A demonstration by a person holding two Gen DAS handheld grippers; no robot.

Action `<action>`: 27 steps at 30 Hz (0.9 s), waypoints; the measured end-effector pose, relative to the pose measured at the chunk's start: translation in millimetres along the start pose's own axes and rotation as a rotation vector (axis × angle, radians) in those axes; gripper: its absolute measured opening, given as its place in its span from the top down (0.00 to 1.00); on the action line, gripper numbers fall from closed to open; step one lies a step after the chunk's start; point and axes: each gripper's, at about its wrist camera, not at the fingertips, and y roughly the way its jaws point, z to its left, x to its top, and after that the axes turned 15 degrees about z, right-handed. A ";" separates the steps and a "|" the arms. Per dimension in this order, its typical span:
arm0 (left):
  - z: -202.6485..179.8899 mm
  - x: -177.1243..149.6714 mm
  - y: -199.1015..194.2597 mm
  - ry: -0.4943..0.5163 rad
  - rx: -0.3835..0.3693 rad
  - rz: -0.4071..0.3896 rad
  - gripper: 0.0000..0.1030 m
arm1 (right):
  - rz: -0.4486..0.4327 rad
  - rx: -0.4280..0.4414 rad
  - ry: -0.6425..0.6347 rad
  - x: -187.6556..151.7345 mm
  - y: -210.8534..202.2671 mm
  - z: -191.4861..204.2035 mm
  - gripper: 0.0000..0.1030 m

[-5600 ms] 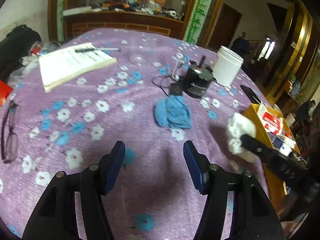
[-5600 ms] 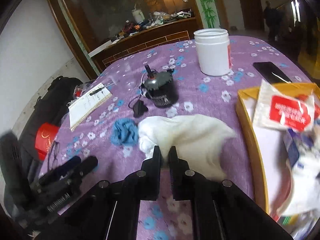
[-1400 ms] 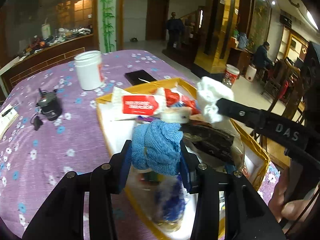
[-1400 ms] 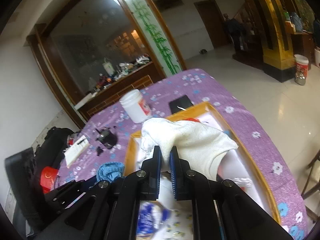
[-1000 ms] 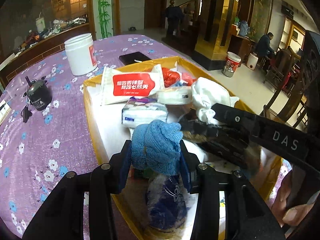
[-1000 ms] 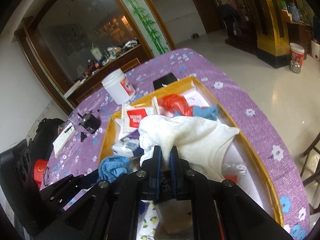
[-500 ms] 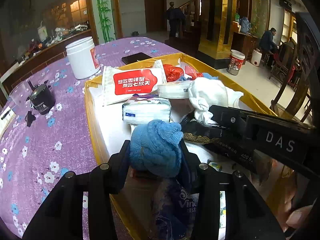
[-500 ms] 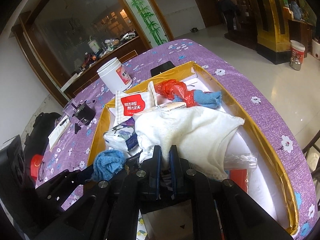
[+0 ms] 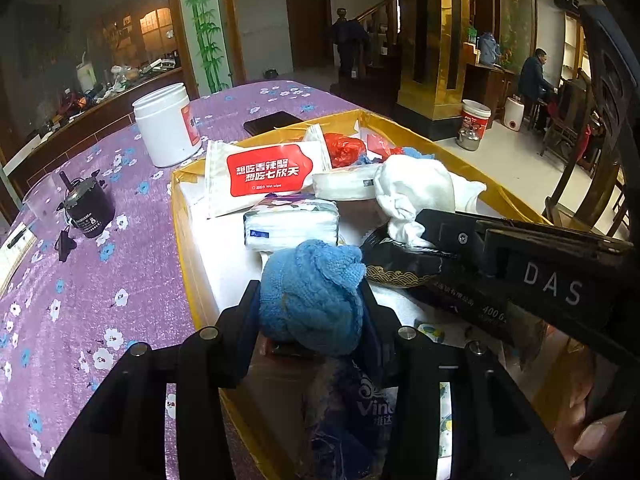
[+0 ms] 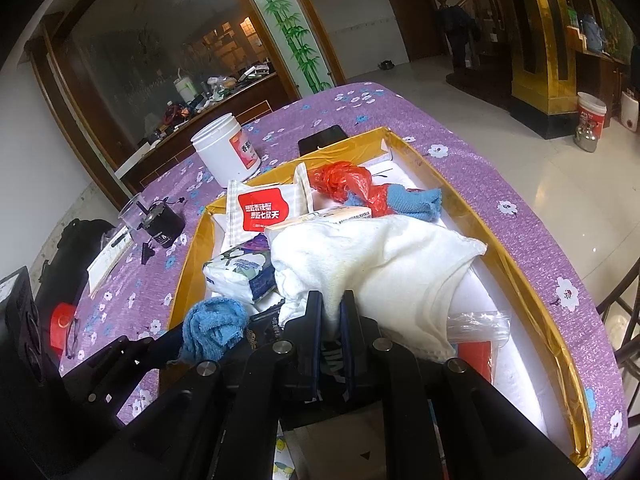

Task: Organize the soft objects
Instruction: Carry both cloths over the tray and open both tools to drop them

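My left gripper is shut on a bunched blue knitted cloth, held just above the contents of the gold-rimmed box. My right gripper is shut on a white cloth, which drapes over the packs in the same box. In the left wrist view the right gripper reaches in from the right with the white cloth bunched at its tip. In the right wrist view the blue cloth shows at the lower left, at the left gripper's tip.
The box holds a red-labelled wet wipe pack, tissue packs, a red plastic bag, another blue cloth and a dark packet. On the purple flowered tablecloth stand a white jar, a black phone and a black motor.
Both grippers have sunk closer to the box contents with their cloths still gripped. The white cloth now rests lower over the packs.
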 end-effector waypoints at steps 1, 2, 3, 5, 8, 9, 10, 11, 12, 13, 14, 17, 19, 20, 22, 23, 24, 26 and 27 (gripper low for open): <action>-0.2 0.1 -0.3 0.000 0.001 0.000 0.59 | -0.002 -0.001 0.001 -0.3 -0.5 0.1 0.89; 0.0 0.1 -0.3 0.000 0.000 0.000 0.59 | -0.003 -0.003 0.001 -0.9 -1.3 0.2 0.88; 0.0 0.1 -0.4 0.000 0.000 -0.001 0.59 | -0.003 -0.004 -0.001 -1.0 -1.6 0.6 0.88; -0.5 0.0 -1.0 0.001 0.001 -0.001 0.59 | -0.003 -0.005 0.000 -1.3 -2.0 0.9 0.87; -1.2 0.8 -2.8 0.001 0.002 -0.005 0.58 | -0.004 -0.005 -0.002 -1.4 -2.7 1.2 0.86; -0.8 1.1 -3.1 0.001 0.003 -0.005 0.58 | -0.006 -0.004 -0.003 -1.7 -3.9 1.8 0.84; -0.8 1.1 -3.6 0.001 0.004 -0.006 0.58 | -0.008 -0.002 -0.003 -2.1 -5.2 1.9 0.83; -0.5 1.1 -4.1 0.001 0.003 -0.007 0.57 | -0.009 0.001 -0.004 -2.5 -6.5 2.4 0.79; 0.0 0.5 -4.3 0.000 0.003 -0.008 0.57 | -0.012 0.003 -0.007 -3.3 -8.0 3.2 0.74; 0.1 0.5 -4.8 0.000 0.002 -0.009 0.56 | -0.016 -0.001 -0.012 -3.9 -9.6 4.3 0.72; 0.1 0.2 -5.4 0.000 0.002 -0.010 0.55 | -0.021 -0.003 -0.017 -4.8 -11.7 5.5 0.67; -0.2 -2.6 -9.7 0.001 0.005 -0.021 0.47 | -0.031 -0.004 -0.027 -8.5 -17.1 9.0 0.59; -0.5 -4.2 -12.6 0.002 0.006 -0.029 0.44 | -0.039 -0.006 -0.032 -11.0 -21.1 10.9 0.58; -0.6 -5.0 -14.1 0.003 0.006 -0.033 0.43 | -0.042 -0.005 -0.032 -12.1 -22.9 11.3 0.58; -1.3 -6.4 -16.7 0.007 0.007 -0.039 0.43 | -0.047 -0.002 -0.034 -14.7 -27.6 12.4 0.58; -1.9 -7.2 -17.8 0.008 0.008 -0.043 0.43 | -0.050 -0.003 -0.037 -16.0 -29.9 13.4 0.58; -2.4 -8.1 -19.6 0.010 0.009 -0.048 0.43 | -0.057 -0.005 -0.039 -17.7 -33.1 14.4 0.57; -3.7 -9.5 -21.9 0.015 0.011 -0.053 0.43 | -0.066 -0.009 -0.041 -20.2 -37.7 15.8 0.55; -3.8 -9.6 -22.2 0.016 0.011 -0.054 0.43 | -0.070 -0.011 -0.044 -21.9 -40.5 17.0 0.53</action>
